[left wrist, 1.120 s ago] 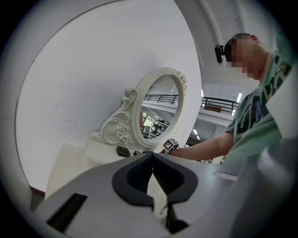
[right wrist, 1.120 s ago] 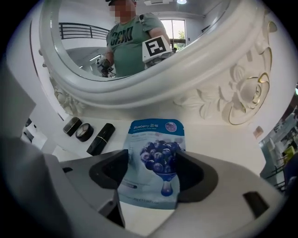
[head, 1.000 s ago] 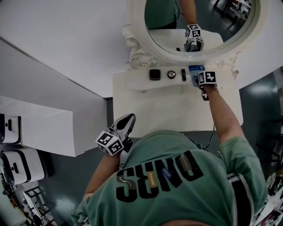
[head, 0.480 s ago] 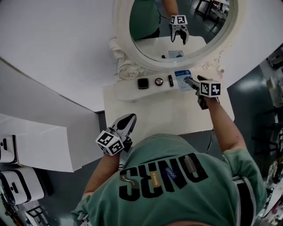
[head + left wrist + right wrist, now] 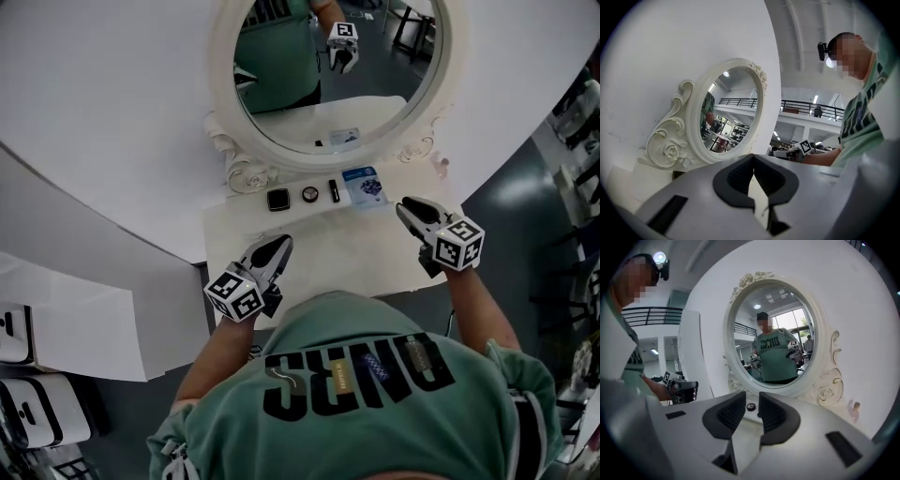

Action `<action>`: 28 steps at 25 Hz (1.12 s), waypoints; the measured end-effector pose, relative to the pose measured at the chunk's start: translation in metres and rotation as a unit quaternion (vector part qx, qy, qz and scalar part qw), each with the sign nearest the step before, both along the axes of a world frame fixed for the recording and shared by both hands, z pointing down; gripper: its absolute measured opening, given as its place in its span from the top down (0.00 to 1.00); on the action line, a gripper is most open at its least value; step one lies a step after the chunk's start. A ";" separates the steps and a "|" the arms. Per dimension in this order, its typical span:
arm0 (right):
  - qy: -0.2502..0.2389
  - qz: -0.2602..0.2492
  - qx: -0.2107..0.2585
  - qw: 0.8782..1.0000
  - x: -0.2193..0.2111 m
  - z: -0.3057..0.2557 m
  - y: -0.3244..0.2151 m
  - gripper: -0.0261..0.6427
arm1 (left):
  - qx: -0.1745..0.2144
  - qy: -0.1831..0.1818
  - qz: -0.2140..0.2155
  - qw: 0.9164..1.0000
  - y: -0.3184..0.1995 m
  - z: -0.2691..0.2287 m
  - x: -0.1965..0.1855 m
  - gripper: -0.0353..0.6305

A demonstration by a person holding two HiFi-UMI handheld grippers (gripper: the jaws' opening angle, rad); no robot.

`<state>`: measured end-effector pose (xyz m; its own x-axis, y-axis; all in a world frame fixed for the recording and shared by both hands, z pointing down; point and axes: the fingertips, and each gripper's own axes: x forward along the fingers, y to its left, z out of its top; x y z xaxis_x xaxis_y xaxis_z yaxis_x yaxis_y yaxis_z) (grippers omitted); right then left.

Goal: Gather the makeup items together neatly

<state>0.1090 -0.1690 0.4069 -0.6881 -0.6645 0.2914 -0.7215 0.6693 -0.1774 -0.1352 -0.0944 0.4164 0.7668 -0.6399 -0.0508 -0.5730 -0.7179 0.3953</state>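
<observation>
Left gripper (image 5: 278,244) jaws clenched, right gripper (image 5: 405,208) jaws just closing, apart, empty, blue packet (image 5: 364,185) only overhead

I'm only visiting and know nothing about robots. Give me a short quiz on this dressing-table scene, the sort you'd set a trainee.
1. Multiple choice: how many things lie in the row just below the mirror? A two, B four, C seven.
2. True or false: the left gripper is holding one of them.
3. Short answer: in the head view, which thing is at the row's right-hand end?

Key
1. B: a square case, a round case, a dark tube and a blue packet.
2. False: its jaws are shut on nothing.
3. The blue packet.
</observation>
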 end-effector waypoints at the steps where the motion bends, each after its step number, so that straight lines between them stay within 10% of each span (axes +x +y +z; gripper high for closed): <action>1: 0.001 -0.008 0.008 1.000 0.005 -0.003 0.006 0.86 | 0.004 -0.003 -0.004 1.000 0.000 -0.003 0.008 0.93; 15: -0.062 -0.124 0.013 0.990 0.105 -0.004 0.050 0.97 | -0.019 0.000 -0.091 0.996 0.038 -0.011 0.137 0.93; 28: -0.097 -0.098 0.016 0.990 0.053 -0.015 0.059 0.97 | 0.028 -0.038 -0.095 0.994 0.057 -0.026 0.067 0.93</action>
